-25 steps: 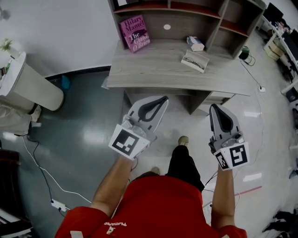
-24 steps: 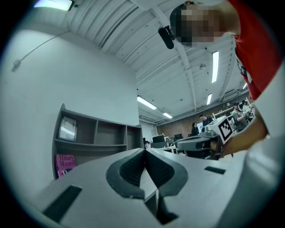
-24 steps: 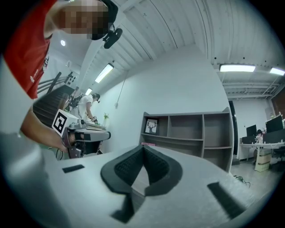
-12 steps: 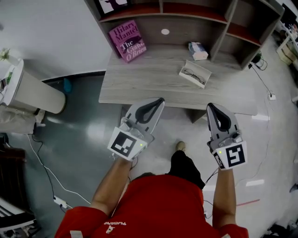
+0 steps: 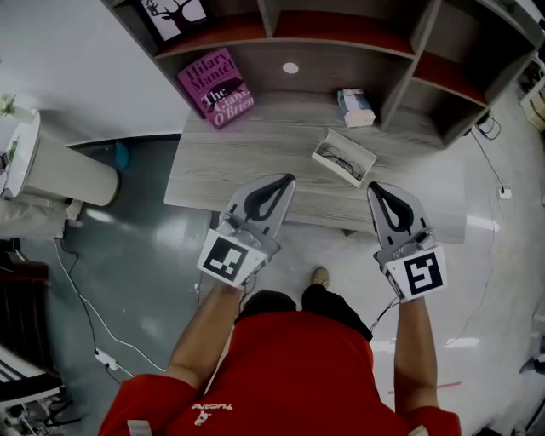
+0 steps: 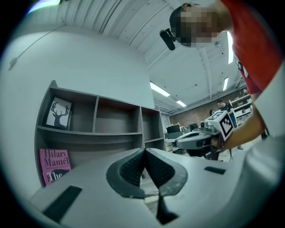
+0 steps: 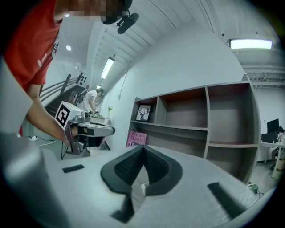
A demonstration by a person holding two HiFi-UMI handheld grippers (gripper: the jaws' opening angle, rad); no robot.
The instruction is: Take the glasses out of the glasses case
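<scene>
Left jaws: my left gripper (image 5: 286, 180) has its pads pressed together at the tips, with nothing between them. It hangs over the front part of the desk.
Right jaws: my right gripper (image 5: 374, 188) is closed the same way, tip against tip and empty. It is also over the desk's front edge.
Glasses case: the glasses case (image 5: 344, 157) is a white case lying open on the desk, beyond my two tips and nearer the right one. It touches neither.
Glasses: the glasses (image 5: 340, 162) are dark-framed and lie inside the open case.
Surface: the desk (image 5: 247, 153) has a pale grey wood-grain top, bare across its left and middle.
On the desk: a pink book (image 5: 216, 88) leans at the back left. A small box (image 5: 355, 106) stands at the back, behind the case.
Shelves: a shelf unit (image 5: 400, 64) of the same grey wood rises from the desk's back, with reddish boards. A deer picture (image 5: 174, 12) stands in its left compartment.
Room: a white wall is on the left. A white cylinder bin (image 5: 60, 166) stands by it, well apart from the desk.
Floor: the floor (image 5: 145, 247) is glossy grey-green and reflects the ceiling lights. A cable (image 5: 72, 306) trails across it to a power strip (image 5: 106, 362).
Me: I wear a red shirt (image 5: 289, 375). One shoe (image 5: 319, 277) shows just below the desk edge.
Background: the right gripper view shows ceiling strip lights and a person at a far bench.
</scene>
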